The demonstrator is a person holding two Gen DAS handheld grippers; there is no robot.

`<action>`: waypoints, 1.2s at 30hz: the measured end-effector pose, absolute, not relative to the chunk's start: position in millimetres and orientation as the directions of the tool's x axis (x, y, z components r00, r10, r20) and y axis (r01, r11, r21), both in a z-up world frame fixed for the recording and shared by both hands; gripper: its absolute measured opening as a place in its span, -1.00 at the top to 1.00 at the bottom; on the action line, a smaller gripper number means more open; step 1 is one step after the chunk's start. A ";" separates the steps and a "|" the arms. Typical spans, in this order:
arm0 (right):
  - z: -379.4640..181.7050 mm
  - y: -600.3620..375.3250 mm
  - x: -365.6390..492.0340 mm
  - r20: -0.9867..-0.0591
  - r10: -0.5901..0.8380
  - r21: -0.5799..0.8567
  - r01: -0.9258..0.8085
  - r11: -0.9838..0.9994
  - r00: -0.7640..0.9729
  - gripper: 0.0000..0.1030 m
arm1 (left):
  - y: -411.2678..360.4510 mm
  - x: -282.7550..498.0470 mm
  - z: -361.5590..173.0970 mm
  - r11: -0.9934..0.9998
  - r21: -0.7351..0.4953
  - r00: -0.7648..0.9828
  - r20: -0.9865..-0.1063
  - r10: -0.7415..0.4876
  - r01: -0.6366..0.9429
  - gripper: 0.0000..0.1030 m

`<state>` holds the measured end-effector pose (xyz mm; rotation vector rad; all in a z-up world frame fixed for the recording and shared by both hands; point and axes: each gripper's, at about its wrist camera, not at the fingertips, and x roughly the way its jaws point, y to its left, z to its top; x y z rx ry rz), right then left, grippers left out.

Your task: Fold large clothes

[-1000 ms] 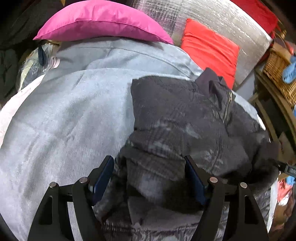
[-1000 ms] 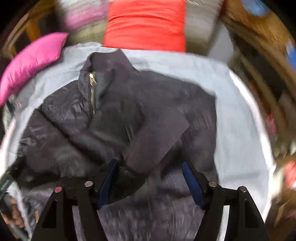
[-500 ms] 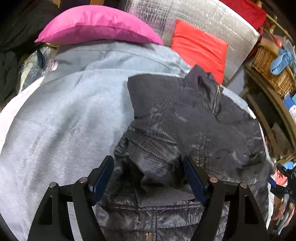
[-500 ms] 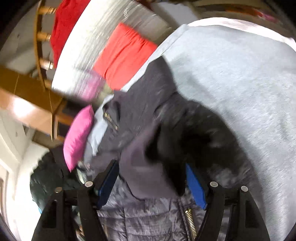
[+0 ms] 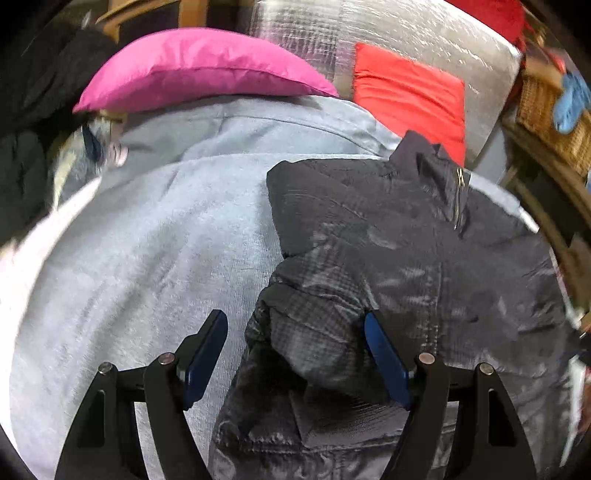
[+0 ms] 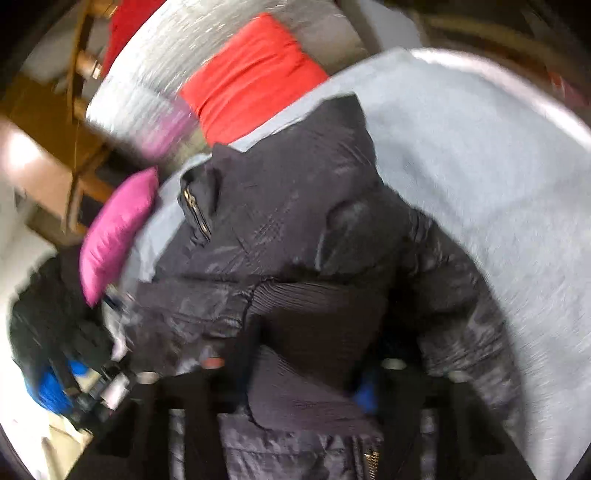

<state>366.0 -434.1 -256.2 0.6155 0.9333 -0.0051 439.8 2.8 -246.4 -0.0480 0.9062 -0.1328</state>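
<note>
A dark grey puffer jacket (image 5: 388, 258) lies zipped on a light grey bedcover (image 5: 147, 240), collar toward the pillows. Both sleeves are folded in over its front. My left gripper (image 5: 295, 347) is open just above the jacket's left edge, over the folded sleeve, holding nothing. In the right wrist view the jacket (image 6: 280, 229) fills the middle. The right gripper (image 6: 295, 376) is blurred and half covered by the ribbed cuff of the right sleeve (image 6: 314, 332), which lies between its fingers; whether they press the cuff I cannot tell.
A pink pillow (image 5: 199, 70) and a red pillow (image 5: 410, 92) lie at the head of the bed against a silver padded board (image 5: 406, 33). A wicker basket (image 5: 554, 110) stands on a wooden shelf to the right. Dark clothes (image 6: 55, 314) are piled at the left.
The right gripper has swung over the jacket, carrying the right sleeve across its front. The left gripper has drifted left toward the jacket's edge and stayed open.
</note>
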 end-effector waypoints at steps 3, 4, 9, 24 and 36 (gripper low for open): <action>-232.8 -428.8 369.5 -0.769 0.204 0.409 0.222 0.885 0.606 0.46 | -3.8 436.7 -248.5 0.994 -0.039 0.624 -0.776 -0.097 0.106 -0.50; -226.2 -430.3 368.0 -0.771 0.184 0.380 0.209 0.901 0.610 0.50 | -5.5 436.2 -248.7 0.994 -0.028 0.628 -0.773 -0.090 0.109 -0.50; -173.0 -423.2 374.6 -0.719 0.078 0.237 0.138 0.962 0.691 0.64 | -17.7 433.5 -247.3 0.992 0.041 0.659 -0.751 -0.049 0.121 -0.50; -222.6 -489.7 406.5 -0.649 0.283 0.531 0.155 0.833 0.706 0.68 | -40.4 432.5 -250.2 0.975 0.179 0.715 -0.698 0.033 0.129 -0.50; -248.0 -490.0 352.6 -0.510 0.412 0.713 0.103 0.694 0.755 -0.64 | -35.1 430.6 -233.0 0.987 0.037 0.667 -0.741 -0.079 0.158 -0.56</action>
